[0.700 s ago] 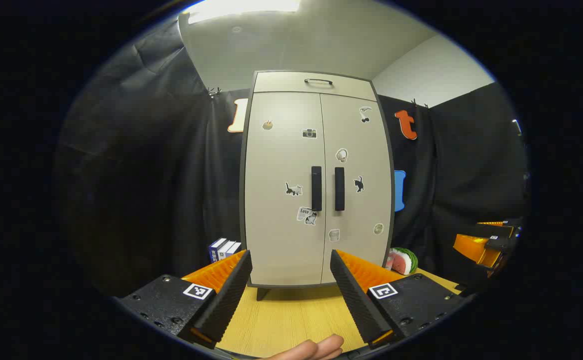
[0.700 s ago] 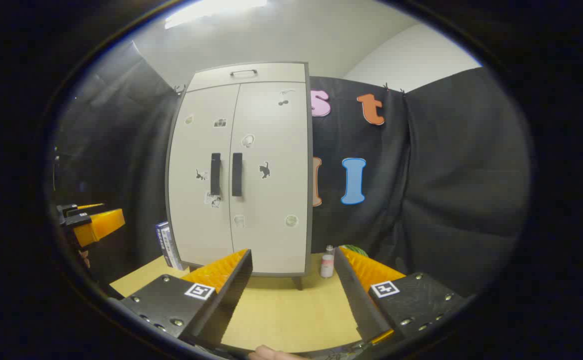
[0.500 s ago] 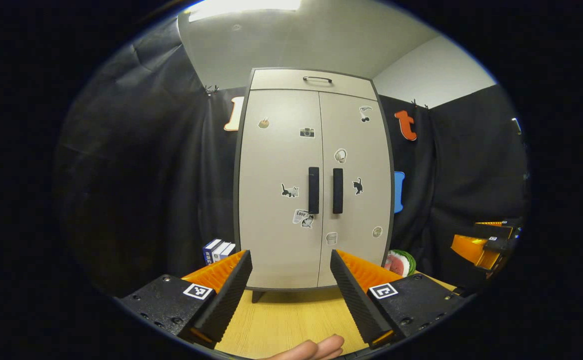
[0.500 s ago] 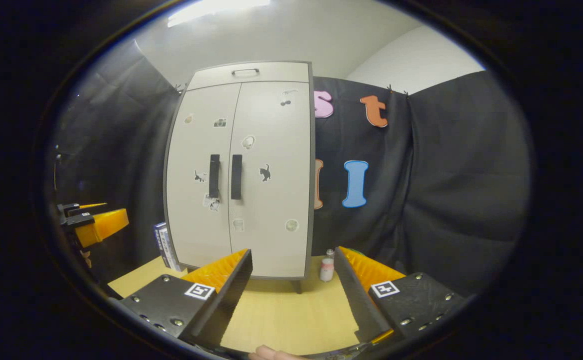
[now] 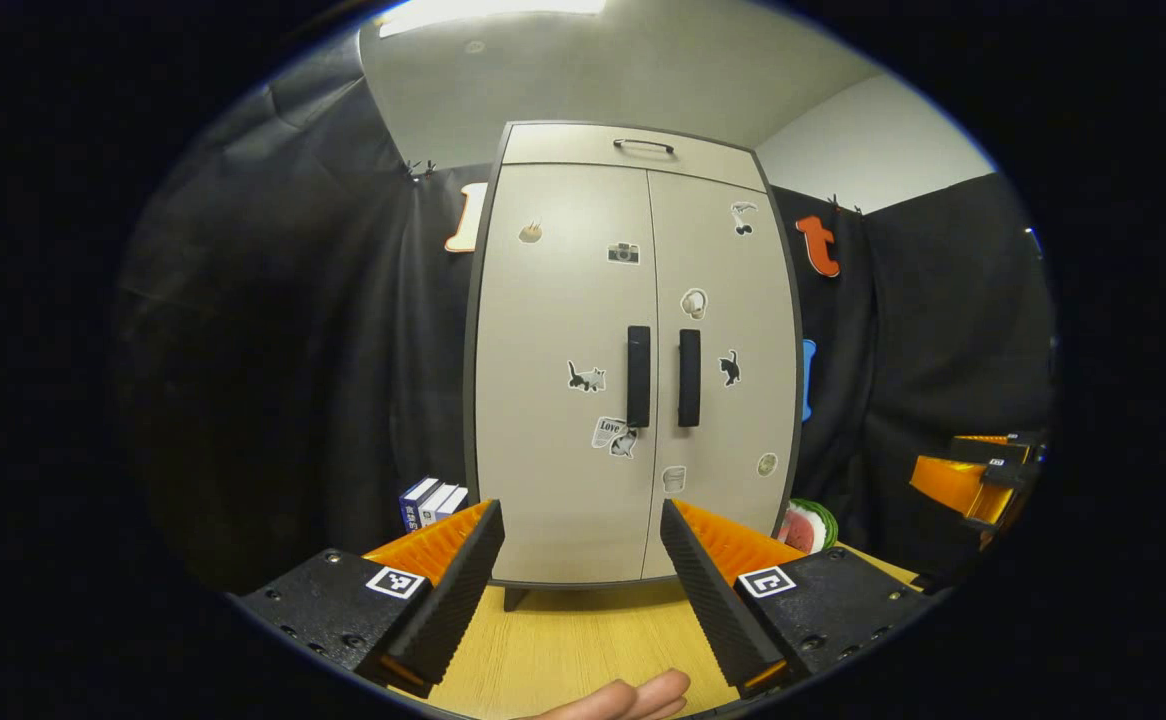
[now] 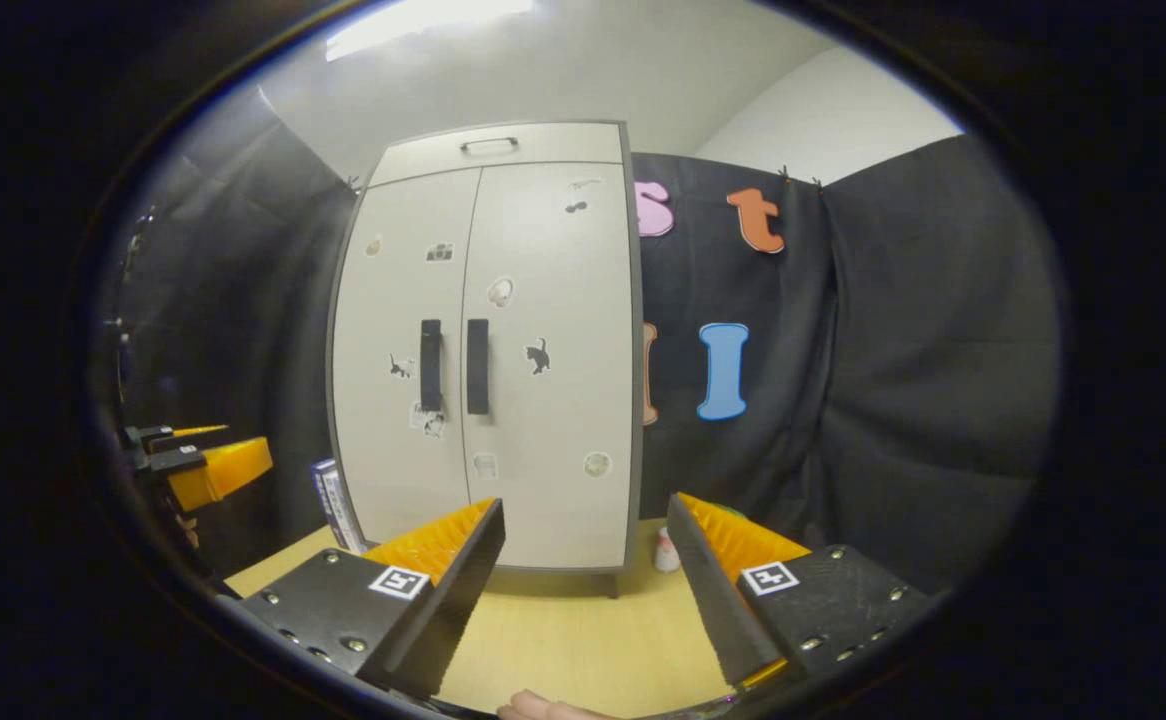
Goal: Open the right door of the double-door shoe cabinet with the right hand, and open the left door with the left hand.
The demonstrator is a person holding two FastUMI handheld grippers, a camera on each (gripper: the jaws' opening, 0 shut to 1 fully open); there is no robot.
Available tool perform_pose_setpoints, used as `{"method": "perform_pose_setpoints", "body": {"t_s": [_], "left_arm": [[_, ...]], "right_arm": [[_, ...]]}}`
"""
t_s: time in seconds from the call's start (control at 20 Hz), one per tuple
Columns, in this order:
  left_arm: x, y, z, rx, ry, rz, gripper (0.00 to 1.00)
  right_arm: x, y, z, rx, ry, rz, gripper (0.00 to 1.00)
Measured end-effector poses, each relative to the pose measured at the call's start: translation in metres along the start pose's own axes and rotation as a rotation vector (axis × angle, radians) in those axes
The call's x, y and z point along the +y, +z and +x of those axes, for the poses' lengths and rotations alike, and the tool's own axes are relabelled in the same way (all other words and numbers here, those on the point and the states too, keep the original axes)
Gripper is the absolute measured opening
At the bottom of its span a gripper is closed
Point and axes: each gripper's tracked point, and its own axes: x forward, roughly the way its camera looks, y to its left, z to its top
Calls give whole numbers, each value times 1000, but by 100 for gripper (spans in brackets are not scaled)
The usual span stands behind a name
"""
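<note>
A pale grey double-door shoe cabinet (image 5: 633, 360) (image 6: 488, 350) stands on a wooden table, both doors closed. Two dark vertical handles sit side by side at mid height: the left door's handle (image 5: 638, 376) (image 6: 430, 365) and the right door's handle (image 5: 689, 378) (image 6: 477, 366). Small stickers dot both doors. My left gripper (image 5: 581, 585) is open, short of the cabinet front and nearly centred on it. My right gripper (image 6: 583, 585) is open too, facing the cabinet's right half from farther right. The right gripper (image 5: 978, 475) shows at the right edge of the left gripper view, and the left gripper (image 6: 198, 465) at the left edge of the right gripper view.
Books (image 5: 431, 500) (image 6: 335, 505) stand left of the cabinet. A watermelon slice (image 5: 801, 525) lies at its right foot, and a small bottle (image 6: 665, 550) stands there too. The wooden table (image 5: 573, 640) (image 6: 573, 640) stretches between grippers and cabinet. A fingertip (image 5: 633, 695) shows at the bottom.
Both grippers have drifted slightly closer to the cabinet, which looks a bit larger now. Both stay open and the doors stay closed.
</note>
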Motion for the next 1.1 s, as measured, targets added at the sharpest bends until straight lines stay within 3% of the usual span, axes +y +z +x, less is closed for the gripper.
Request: {"method": "perform_pose_setpoints", "body": {"t_s": [0.3,0.65,1.1], "left_arm": [[14,-2,2,-17,10,-12,98],[20,-10,3,-12,13,20,98],[42,-33,-6,32,27,-36,98]], "right_arm": [[3,8,14,-11,5,7,98],[23,19,78,-4,15,-12,98],[94,62,204,-23,170,-5,98]]}}
